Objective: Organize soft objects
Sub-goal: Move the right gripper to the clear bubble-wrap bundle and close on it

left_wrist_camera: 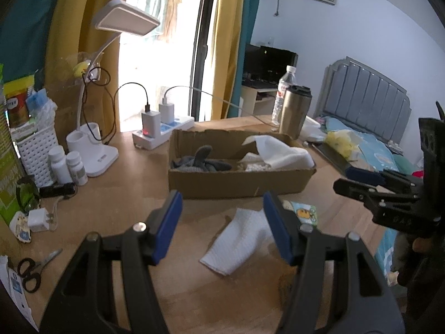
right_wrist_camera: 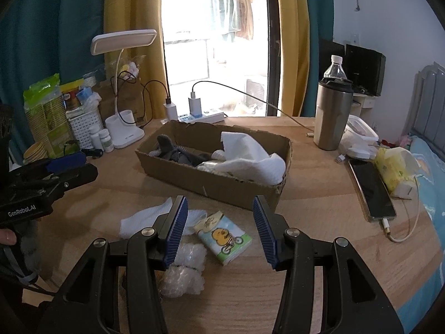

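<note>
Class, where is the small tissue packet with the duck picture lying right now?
In the right wrist view, the tissue packet lies on the table, in front of the cardboard box, between the white cloth and the open right gripper.

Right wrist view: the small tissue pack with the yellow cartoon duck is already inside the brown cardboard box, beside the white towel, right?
Not quite. The small tissue pack with the yellow cartoon duck lies on the wooden table, outside the brown cardboard box. The white towel is inside it, as the right wrist view shows.

The only readable text is "GenRobot.AI", in white on the black left gripper (right_wrist_camera: 69, 167) body.
</note>
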{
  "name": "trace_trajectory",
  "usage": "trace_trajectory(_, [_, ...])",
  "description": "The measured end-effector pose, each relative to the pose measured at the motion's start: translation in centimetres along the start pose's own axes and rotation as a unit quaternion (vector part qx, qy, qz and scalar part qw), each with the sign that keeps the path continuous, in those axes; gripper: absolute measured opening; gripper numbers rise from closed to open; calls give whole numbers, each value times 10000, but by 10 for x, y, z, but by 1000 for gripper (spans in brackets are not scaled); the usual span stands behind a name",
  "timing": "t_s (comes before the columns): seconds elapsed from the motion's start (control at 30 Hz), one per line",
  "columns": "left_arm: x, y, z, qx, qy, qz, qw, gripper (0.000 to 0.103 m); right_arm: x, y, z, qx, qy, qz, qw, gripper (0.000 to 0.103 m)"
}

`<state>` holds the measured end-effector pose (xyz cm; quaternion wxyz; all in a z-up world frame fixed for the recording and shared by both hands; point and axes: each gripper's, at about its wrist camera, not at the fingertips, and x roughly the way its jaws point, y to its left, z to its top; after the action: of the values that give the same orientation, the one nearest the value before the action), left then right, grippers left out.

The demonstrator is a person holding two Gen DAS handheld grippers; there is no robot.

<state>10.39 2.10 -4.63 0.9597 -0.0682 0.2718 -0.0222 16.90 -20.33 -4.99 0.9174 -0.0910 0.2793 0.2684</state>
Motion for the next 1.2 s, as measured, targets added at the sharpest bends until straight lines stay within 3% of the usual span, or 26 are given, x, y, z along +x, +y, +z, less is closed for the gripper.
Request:
trace_trajectory(0.6, [-11,-6,-35,-32,111,-65,9999,63,-2,15,-30,-63,147,100,9998,52])
trace_trajectory(1.2, [-3,14,-70,-284,341,25,9990,63,39,29,-62,-61,671,194,9975,52])
